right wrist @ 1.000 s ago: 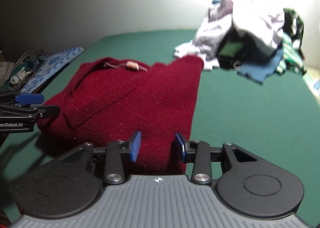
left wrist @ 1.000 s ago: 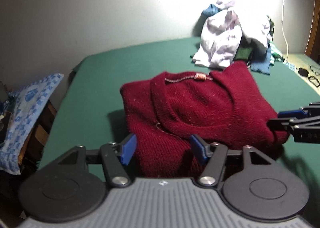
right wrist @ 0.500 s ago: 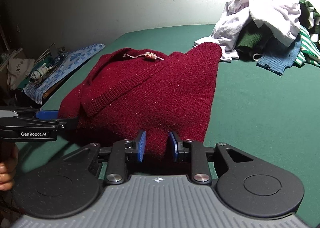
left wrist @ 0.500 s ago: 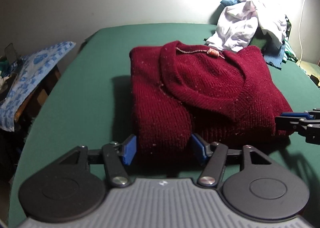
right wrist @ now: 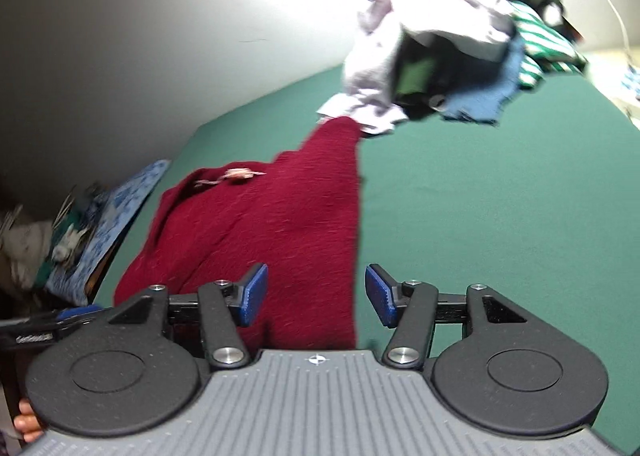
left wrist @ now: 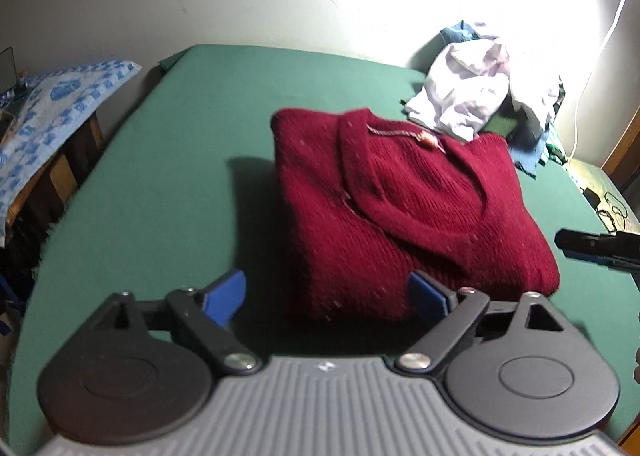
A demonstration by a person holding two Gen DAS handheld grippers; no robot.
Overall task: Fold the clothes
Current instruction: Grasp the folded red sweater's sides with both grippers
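Folded maroon sweater [left wrist: 400, 215] lies mid-bed, far corner touching the unfolded clothes pile [left wrist: 480, 95] by the wall. Left gripper [left wrist: 324, 296] and right gripper [right wrist: 316, 294] both opening, pads clear of knit. Risk: a withdrawing pad snags the near edge, undoing the fold.

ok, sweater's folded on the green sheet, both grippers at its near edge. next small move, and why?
Probably back both grippers off. The left gripper and right gripper jaws are opening and neither presses the maroon sweater, which lies folded flat on the green sheet. The unfolded pile behind looks like the next target.
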